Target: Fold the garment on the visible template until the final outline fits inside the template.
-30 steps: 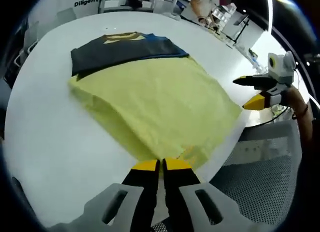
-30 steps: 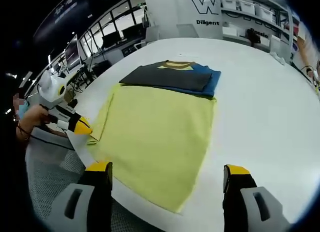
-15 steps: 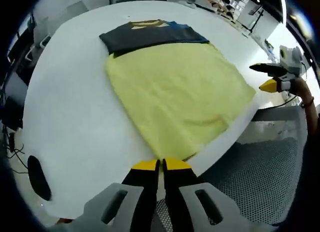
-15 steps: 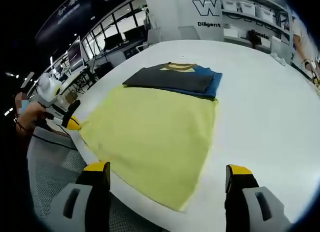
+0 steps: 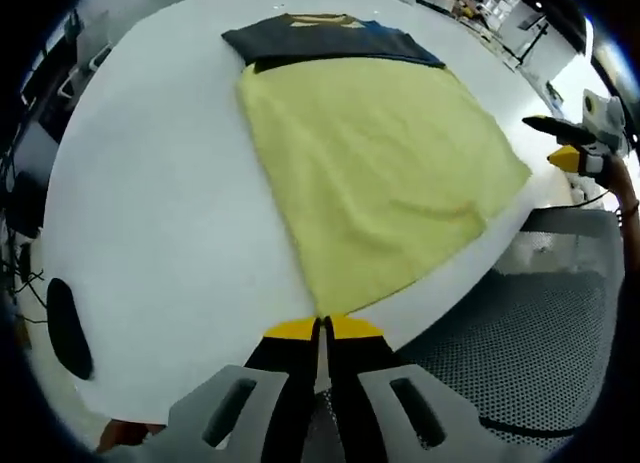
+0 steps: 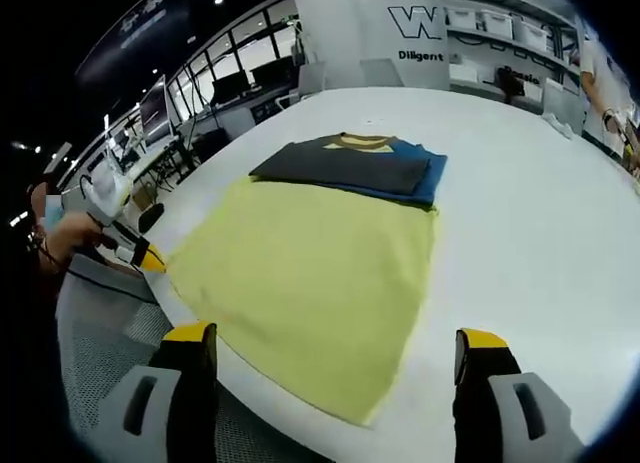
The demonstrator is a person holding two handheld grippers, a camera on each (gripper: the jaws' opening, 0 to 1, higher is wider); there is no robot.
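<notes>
Garment (image 5: 375,168) — a yellow sheet of cloth, lies spread flat on the white counter (image 5: 150,213), its near edge at the counter's rim. In the right gripper view the same garment (image 6: 310,283) runs from the counter's (image 6: 540,243) near rim up toward a folded stack.

That stack is a dark shirt (image 5: 320,41) lying over a blue one (image 5: 395,38), at the garment's far edge; I read them as touching or just overlapping. From the right gripper view the dark shirt (image 6: 335,163) shows a yellow collar at the top, and the blue shirt (image 6: 425,178) sticks out on the right side.

Left claw (image 5: 322,331): jaws pressed together, pinching the near corner of the garment right at the counter's rim. I see the same left claw (image 6: 140,255) in the right gripper view, at the garment's left corner, with a hand (image 6: 65,238) behind it.

Right claw (image 6: 335,341): jaws wide apart, nothing between them, hanging off the counter's near rim above the garment's near edge. In the left gripper view the right claw (image 5: 565,143) sits off the garment's right corner, clear of the cloth, yellow tips apart.

Beyond the counter — a perforated grey floor (image 5: 520,353) below, a white wall with a logo (image 6: 415,23) and shelving behind. A dark oval mark (image 5: 62,328) is on the counter at left.
</notes>
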